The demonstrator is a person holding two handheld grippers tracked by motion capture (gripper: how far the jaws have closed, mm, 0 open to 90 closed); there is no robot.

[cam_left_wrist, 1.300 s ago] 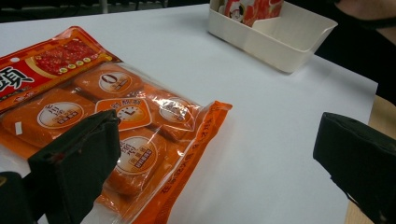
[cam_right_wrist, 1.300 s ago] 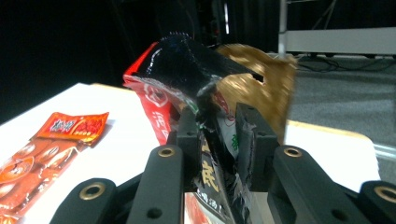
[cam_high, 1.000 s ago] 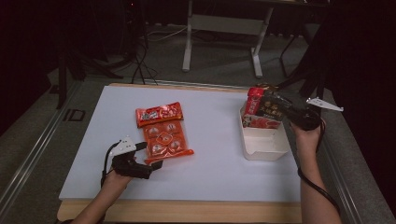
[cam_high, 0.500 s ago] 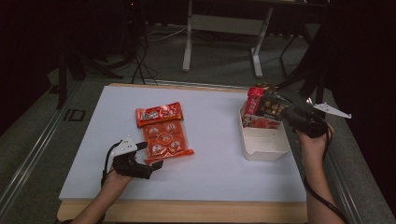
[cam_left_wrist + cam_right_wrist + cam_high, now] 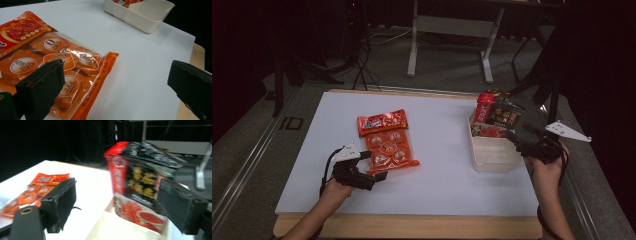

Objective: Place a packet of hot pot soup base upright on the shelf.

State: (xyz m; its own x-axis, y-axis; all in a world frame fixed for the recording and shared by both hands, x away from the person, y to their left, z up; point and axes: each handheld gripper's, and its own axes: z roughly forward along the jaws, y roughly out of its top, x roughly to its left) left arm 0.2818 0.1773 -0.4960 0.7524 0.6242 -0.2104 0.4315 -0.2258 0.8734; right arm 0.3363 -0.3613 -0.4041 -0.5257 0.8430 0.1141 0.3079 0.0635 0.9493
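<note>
Your right gripper (image 5: pixel 518 141) has just been opening, and its jaws now stand spread with nothing between them, just beside the red-and-black packet (image 5: pixel 496 115) that stands upright in the far end of the white bin (image 5: pixel 492 155). Your left gripper (image 5: pixel 374 165) rests on the table (image 5: pixel 442 185) with its jaws spread wide, one pad over the near corner of the orange snack pack (image 5: pixel 389 149), which lies flat beside a small red packet (image 5: pixel 382 121).

On the floor left of the table (image 5: pixel 452 150), the marking "ID" (image 5: pixel 292 123) stood readable, while the Chinese print on the orange snack pack (image 5: pixel 62 72), the red packet (image 5: pixel 382 121) and the black-and-red bag (image 5: pixel 142 187) in the bin (image 5: pixel 492 152) was too blurred to read.
</note>
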